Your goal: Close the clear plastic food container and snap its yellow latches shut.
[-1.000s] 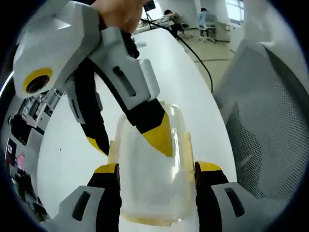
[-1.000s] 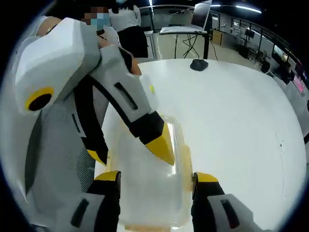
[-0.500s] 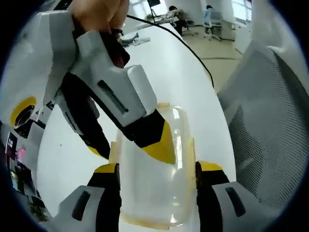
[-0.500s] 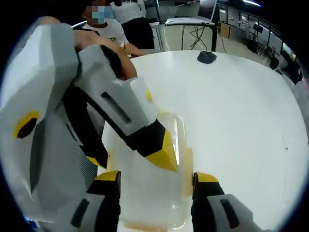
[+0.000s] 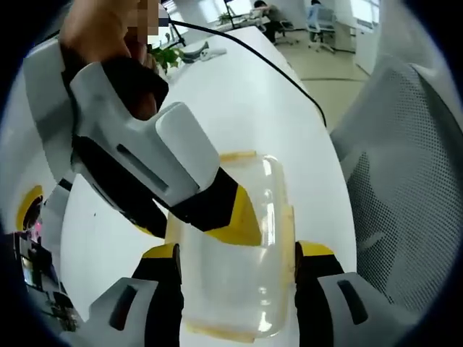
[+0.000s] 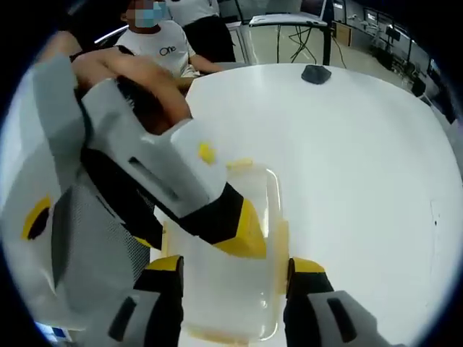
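Left gripper view: clear plastic food container (image 5: 235, 267) sits on the white table (image 5: 246, 101) between this gripper's (image 5: 236, 264) own two black-and-yellow jaws, which stand wide apart, one along each long side, close to or touching the walls, contact hard to judge through the clear plastic. Lid looks seated on top, yellow latches (image 5: 237, 155) visible at the far end and along the near edge, can't tell if they are snapped. The other gripper comes in from upper left, grey-white body with black jaws, one yellow tip (image 5: 233, 220) pressed down on the lid, second jaw off the container's left side, so that one is spread too and clamps nothing. A hand (image 5: 108, 29) grips it at the top. Black cable (image 5: 289, 76) runs across the table, mesh chair back (image 5: 405, 181) at right, people at desks far behind. Right gripper view: same container (image 6: 231, 289) between this gripper's (image 6: 233, 267) jaws, wide apart, flanking the long sides; far yellow latch (image 6: 240, 165) at the end. The other gripper enters from the left, yellow tip (image 6: 239, 231) on the lid, small yellow dot (image 6: 206, 152) on its housing. Dark mouse-like object (image 6: 316, 72) lies far up the white table (image 6: 362, 159). A seated person's white shirt (image 6: 155, 47) reads "One" in small print; no labels readable on the container.
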Motion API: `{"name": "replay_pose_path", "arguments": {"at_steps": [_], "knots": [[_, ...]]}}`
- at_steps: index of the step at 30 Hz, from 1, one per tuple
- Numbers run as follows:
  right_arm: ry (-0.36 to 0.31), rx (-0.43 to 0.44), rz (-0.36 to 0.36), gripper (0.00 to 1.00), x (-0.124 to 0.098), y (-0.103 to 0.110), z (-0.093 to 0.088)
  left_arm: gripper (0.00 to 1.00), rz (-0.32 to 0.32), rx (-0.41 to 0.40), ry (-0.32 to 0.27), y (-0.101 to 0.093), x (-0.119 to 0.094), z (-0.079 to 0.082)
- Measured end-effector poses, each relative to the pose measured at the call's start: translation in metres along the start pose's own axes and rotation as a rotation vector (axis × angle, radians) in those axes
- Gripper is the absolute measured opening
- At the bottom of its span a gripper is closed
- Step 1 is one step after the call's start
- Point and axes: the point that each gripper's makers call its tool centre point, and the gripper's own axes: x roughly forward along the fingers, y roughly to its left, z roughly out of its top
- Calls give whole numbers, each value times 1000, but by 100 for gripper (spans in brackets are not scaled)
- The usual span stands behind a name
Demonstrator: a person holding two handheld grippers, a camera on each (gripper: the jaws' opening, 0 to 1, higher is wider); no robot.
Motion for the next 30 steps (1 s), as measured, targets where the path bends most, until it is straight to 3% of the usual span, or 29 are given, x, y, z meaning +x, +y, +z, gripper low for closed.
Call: {"name": "replay_pose_path", "arguments": {"at_steps": [3, 4, 15, 30], "knots": [[46, 4, 18, 53, 0, -1, -1, 60, 3, 2, 4, 0, 1, 0], [71, -9, 58, 52, 1, 2, -4, 60, -1, -1, 0, -1, 0, 0], [39, -7, 33, 51, -1, 0, -3, 57, 67, -17, -13, 0, 1, -3], [-9, 6, 2, 53, -4, 1, -6, 60, -4, -33, -49, -1, -2, 1]]}}
